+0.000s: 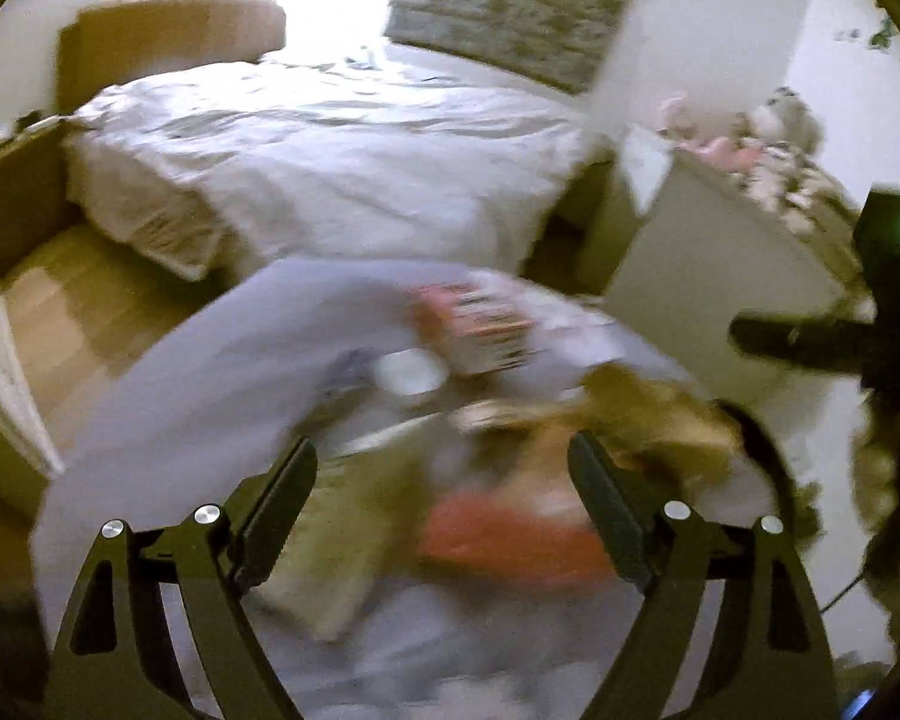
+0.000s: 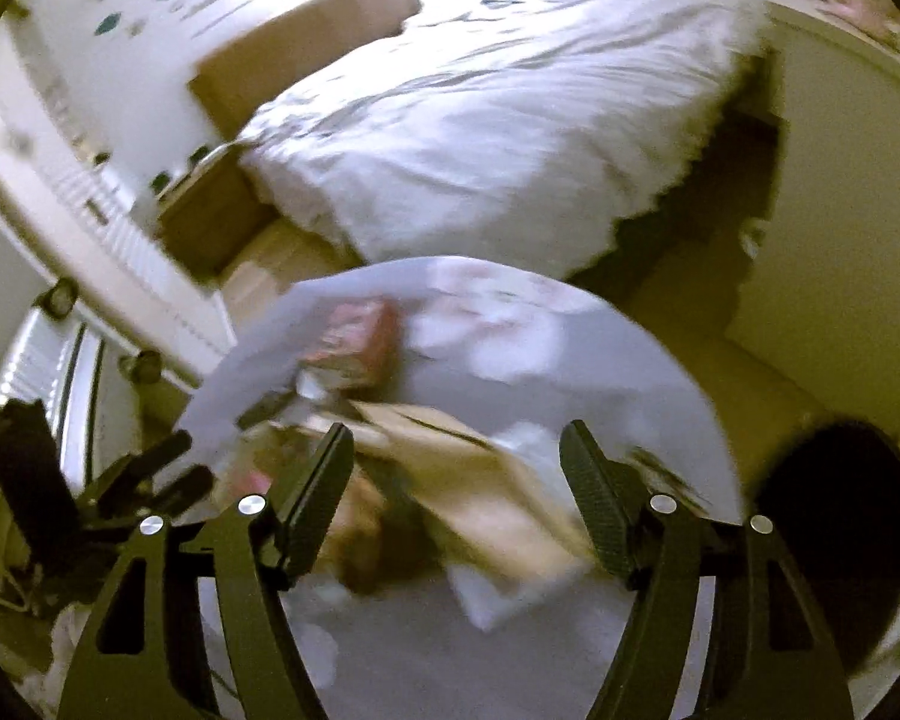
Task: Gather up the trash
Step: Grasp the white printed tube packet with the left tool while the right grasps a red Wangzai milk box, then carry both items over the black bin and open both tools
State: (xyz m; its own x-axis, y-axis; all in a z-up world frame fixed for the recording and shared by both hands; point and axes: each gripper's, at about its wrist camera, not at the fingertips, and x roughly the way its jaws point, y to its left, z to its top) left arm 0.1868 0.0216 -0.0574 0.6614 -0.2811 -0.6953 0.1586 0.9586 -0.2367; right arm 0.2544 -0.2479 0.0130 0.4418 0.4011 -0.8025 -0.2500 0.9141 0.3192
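Observation:
Both views are blurred by motion. A pale grey-lilac trash bag (image 1: 198, 360) lies open below me, also in the right wrist view (image 2: 510, 348). Inside it lie a red and white printed carton (image 1: 486, 330) (image 2: 354, 336), brown paper or cardboard (image 1: 648, 414) (image 2: 486, 480), an orange-red wrapper (image 1: 510, 534) and a small white cup (image 1: 405, 372). My left gripper (image 1: 444, 480) is open and empty above the bag's contents. My right gripper (image 2: 456, 468) is open and empty above the brown cardboard. The other gripper shows at the edge of each view: right (image 1: 810, 339), left (image 2: 150, 468).
A bed with a white duvet (image 1: 330, 150) (image 2: 498, 120) stands beyond the bag, with a tan headboard (image 1: 168, 36). A wooden nightstand (image 1: 18, 198) is at left. A white unit (image 1: 720, 240) with soft toys (image 1: 768, 144) is at right. A dark round bin (image 2: 834, 510) sits right of the bag. Wood floor (image 1: 72, 312) lies between.

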